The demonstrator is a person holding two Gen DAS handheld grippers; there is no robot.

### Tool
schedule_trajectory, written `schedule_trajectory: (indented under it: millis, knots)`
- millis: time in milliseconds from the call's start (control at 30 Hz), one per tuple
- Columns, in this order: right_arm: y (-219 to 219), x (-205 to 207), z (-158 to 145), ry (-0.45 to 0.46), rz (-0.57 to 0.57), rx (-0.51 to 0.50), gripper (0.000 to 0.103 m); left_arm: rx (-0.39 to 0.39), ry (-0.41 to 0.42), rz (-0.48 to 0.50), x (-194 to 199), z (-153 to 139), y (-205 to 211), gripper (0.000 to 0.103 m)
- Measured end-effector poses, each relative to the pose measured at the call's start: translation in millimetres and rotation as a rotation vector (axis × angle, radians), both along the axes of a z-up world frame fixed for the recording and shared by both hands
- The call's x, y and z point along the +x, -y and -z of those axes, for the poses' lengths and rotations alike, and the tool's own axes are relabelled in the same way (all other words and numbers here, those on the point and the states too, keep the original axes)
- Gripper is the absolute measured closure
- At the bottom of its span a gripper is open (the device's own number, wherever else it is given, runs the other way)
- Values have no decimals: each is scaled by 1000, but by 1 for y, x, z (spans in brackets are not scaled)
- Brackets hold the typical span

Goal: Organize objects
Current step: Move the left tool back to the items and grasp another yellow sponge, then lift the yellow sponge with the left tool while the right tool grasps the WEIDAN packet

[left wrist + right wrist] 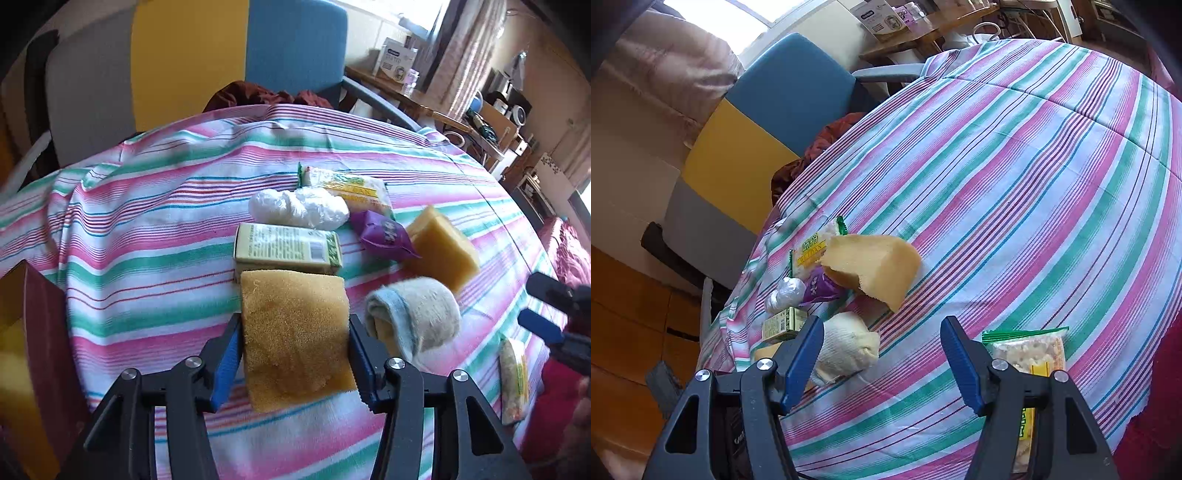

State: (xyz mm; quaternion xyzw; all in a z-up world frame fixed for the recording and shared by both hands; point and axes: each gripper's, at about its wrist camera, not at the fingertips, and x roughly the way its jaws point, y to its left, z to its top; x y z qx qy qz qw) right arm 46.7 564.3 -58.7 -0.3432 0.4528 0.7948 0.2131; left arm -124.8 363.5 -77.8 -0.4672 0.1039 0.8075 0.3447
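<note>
yellow sponge [295, 339] is sitting clamped between my left gripper [293, 345] fingers, above the tabletop [129, 236]; right gripper [882, 354] is gaping empty. i am risking compression letting it slip.

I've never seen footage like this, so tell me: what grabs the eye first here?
The left gripper clamps a flat yellow sponge in the near foreground. Behind it a cluster sits on the striped tablecloth: a green box, a purple packet, a thick sponge. The right gripper is open.
</note>
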Motion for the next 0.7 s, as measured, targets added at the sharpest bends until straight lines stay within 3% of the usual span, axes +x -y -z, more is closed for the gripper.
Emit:
schedule_trajectory:
  millis: [200,400,600,700]
  knots:
    - [-9,10,2,-24,58,-28,36,-3,-28,37,31,-4,25,49]
    - [-19,23,2,-16,150,-18,36,44,-12,55,57,-14,54,49]
    - [-20,25,7,81,189,16,36,84,-52,87,81,-35,70,49]
    - [-23,28,16,180,218,24,36,103,-76,91,88,-45,80,49]
